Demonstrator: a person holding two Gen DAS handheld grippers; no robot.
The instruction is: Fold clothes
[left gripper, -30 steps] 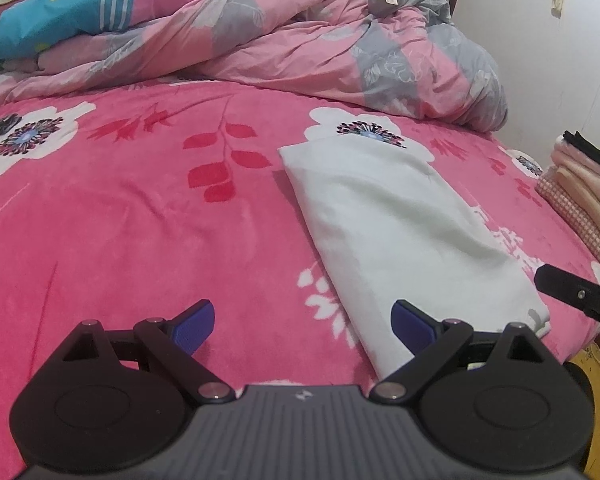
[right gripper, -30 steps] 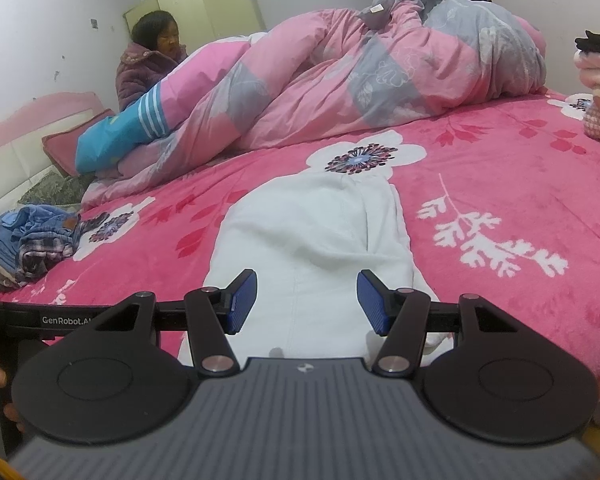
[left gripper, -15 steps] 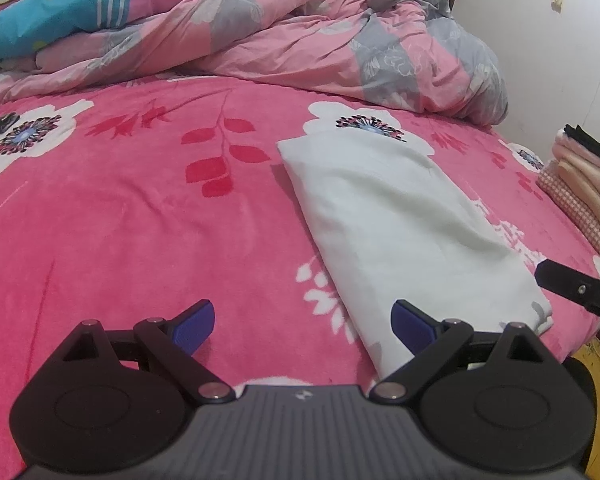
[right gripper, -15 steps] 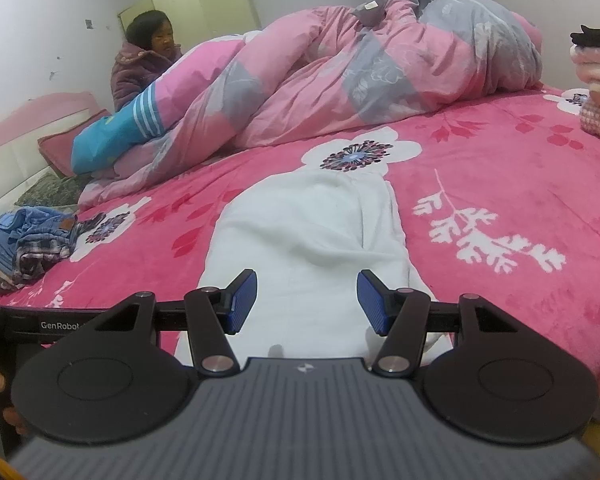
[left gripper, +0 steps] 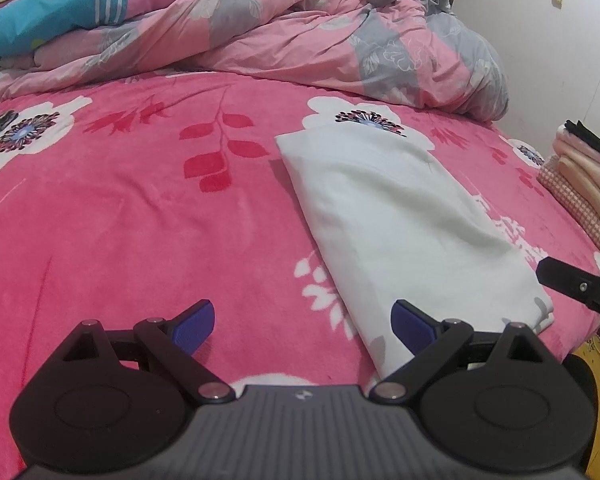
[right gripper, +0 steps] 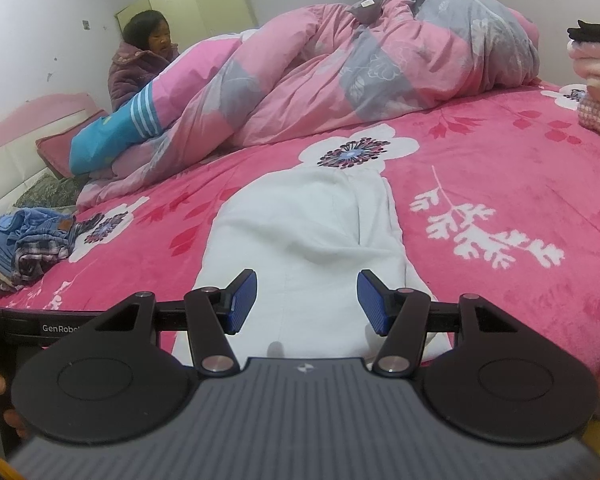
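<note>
Nothing has shifted over the last second: long white folded cloth garment [left gripper: 404, 220] lies flat near the pink floral bed's [left gripper: 140, 216] near right edge. Left gripper [left gripper: 304, 322] and right gripper [right gripper: 307, 300] hover spread and empty; the next fold likely awaits.

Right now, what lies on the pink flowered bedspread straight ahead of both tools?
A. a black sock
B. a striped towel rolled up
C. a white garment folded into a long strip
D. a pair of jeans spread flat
C: the white garment lies flat in a long folded strip on the bedspread, ahead of the open jaws in both wrist views, touched by neither.
</note>
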